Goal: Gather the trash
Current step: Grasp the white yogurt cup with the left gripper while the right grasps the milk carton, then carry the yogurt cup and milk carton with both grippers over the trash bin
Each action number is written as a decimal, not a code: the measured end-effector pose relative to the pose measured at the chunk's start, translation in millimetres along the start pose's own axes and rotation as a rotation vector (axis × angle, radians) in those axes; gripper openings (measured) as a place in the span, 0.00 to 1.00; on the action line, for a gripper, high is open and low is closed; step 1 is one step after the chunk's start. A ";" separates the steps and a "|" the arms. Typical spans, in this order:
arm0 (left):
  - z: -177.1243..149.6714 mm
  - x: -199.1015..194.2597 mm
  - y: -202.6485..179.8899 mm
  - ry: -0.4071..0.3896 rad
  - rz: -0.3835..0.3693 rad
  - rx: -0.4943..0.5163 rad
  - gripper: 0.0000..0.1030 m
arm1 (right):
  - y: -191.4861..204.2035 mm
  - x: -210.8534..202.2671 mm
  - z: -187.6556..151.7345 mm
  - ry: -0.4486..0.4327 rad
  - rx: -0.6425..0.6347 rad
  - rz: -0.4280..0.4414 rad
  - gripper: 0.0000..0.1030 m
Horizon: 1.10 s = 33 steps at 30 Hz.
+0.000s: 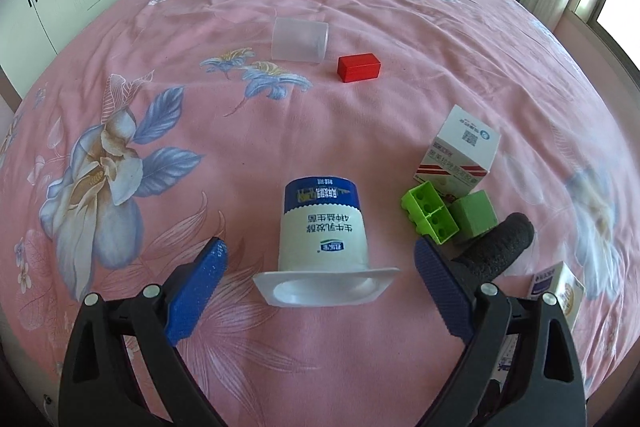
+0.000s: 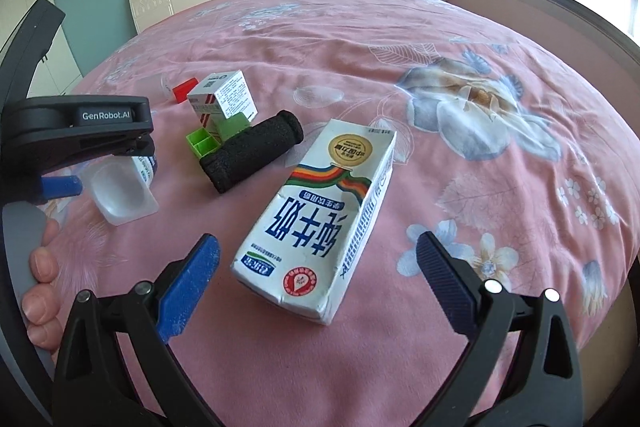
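Milk carton [image 2: 316, 223] fills only right wrist view; both grippers [image 1: 320, 259] [image 2: 316, 251] gape.

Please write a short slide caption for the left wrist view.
Open left gripper framing a tipped yogurt cup on the pink floral bedspread.

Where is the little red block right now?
In the left wrist view the red block lies far up the pink bed, just right of the clear plastic cup lying on its side.
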<state>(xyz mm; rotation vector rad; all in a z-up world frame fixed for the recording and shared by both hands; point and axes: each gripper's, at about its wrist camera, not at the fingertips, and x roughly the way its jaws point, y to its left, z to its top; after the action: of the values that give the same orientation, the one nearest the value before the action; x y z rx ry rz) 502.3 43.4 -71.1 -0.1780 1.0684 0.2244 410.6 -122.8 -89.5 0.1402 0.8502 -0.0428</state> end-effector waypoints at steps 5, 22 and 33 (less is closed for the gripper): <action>2.2 25.0 -0.5 0.027 0.000 -0.015 0.91 | 0.1 20.9 7.4 -0.017 0.036 -0.028 0.93; -10.2 20.4 14.8 0.019 -0.036 0.048 0.59 | -13.8 4.4 15.2 -0.032 -0.170 0.026 0.47; -31.1 -87.8 35.4 -0.116 -0.053 0.125 0.59 | -11.1 -97.4 27.3 -0.138 -0.287 0.094 0.47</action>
<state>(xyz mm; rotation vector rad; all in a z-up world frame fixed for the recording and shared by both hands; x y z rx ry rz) 425.9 61.2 -9.6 -0.0801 0.9580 0.1183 365.7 -139.3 0.3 -0.0918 0.7026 0.1559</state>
